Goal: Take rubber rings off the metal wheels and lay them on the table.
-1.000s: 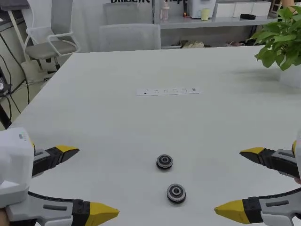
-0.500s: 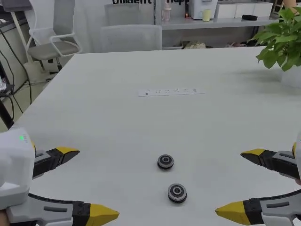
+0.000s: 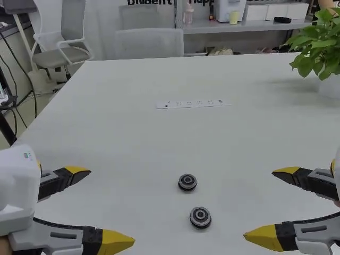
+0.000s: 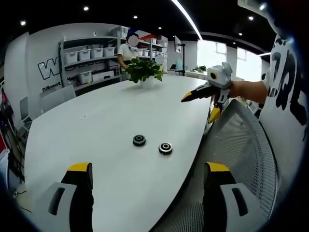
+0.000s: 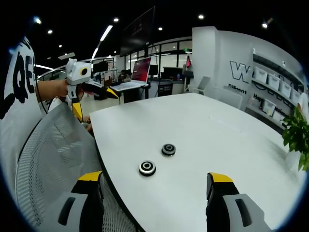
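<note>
Rubber over metal is the deal here. My guess is the rubber rings (image 3: 193, 218) are soft and stretchy, while the wheels under them are stiff and a bit heavy for their size. There are two wheels, the far wheel (image 3: 187, 182) and the near wheel (image 3: 200, 217). Both lie flat on the pale grey worktop (image 3: 159, 138), close together but not touching, and each looks to have its ring on.

There are two grippers as well. The left hand-held gripper (image 3: 101, 207) and the right hand-held gripper (image 3: 268, 203) sit either side of the wheels, well apart from them, with jaws spread wide and holding nothing.

I'd pin the metal hub with one and pinch the ring's outer edge with the other. A small round wheel will likely skid on that smooth top.
</note>
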`<state>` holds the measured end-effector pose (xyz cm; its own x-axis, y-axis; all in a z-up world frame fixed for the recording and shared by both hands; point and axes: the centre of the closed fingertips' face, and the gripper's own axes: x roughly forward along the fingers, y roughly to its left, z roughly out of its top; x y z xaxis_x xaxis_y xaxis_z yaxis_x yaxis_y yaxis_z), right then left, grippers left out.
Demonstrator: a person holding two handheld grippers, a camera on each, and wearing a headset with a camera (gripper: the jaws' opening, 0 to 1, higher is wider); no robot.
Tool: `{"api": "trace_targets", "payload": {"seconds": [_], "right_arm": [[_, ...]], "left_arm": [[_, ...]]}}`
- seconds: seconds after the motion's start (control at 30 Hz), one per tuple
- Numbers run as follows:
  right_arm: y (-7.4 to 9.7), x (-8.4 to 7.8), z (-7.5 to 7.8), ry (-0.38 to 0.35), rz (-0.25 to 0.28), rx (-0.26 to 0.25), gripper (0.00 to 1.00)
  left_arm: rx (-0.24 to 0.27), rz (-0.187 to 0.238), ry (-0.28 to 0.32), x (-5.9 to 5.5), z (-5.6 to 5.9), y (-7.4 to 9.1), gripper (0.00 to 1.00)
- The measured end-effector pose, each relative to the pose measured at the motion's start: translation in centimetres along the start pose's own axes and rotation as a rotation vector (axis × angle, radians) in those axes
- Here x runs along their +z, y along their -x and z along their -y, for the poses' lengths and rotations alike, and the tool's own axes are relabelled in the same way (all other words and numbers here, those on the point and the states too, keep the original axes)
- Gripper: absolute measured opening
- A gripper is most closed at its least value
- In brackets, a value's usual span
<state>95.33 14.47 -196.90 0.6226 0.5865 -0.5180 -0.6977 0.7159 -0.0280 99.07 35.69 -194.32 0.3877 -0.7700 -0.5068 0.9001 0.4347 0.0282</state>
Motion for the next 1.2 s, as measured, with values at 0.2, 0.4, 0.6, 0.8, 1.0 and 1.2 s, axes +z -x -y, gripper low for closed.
{"api": "trace_targets", "payload": {"seconds": [0.2, 0.4, 0.6, 0.8, 1.0, 1.2], "right_arm": [[0.0, 0.0, 0.0, 0.007, -0.003, 0.001, 0.87], [-0.1, 0.0, -0.1, 0.013, -0.006, 0.004, 0.86], [-0.2, 0.2, 0.1, 0.02, -0.003, 0.003, 0.84], [-0.3, 0.4, 0.3, 0.024, -0.001, 0.001, 0.83], [-0.6, 0.7, 0.7, 0.04, -0.006, 0.006, 0.82], [-1.0, 1.4, 1.3, 0.072, -0.003, 0.003, 0.81]], "left_arm": [[-0.01, -0.002, -0.004, 0.1, 0.1, -0.2, 0.93], [-0.024, 0.002, -0.006, 0.3, 0.3, -0.4, 0.93], [-0.033, -0.003, -0.012, 0.3, 0.3, -0.6, 0.92], [-0.035, -0.004, -0.021, 0.6, 0.1, -0.7, 0.91], [-0.041, -0.005, -0.026, 0.9, -0.2, -1.0, 0.91], [-0.042, -0.001, -0.035, 1.6, -0.7, -1.5, 0.9]]}}
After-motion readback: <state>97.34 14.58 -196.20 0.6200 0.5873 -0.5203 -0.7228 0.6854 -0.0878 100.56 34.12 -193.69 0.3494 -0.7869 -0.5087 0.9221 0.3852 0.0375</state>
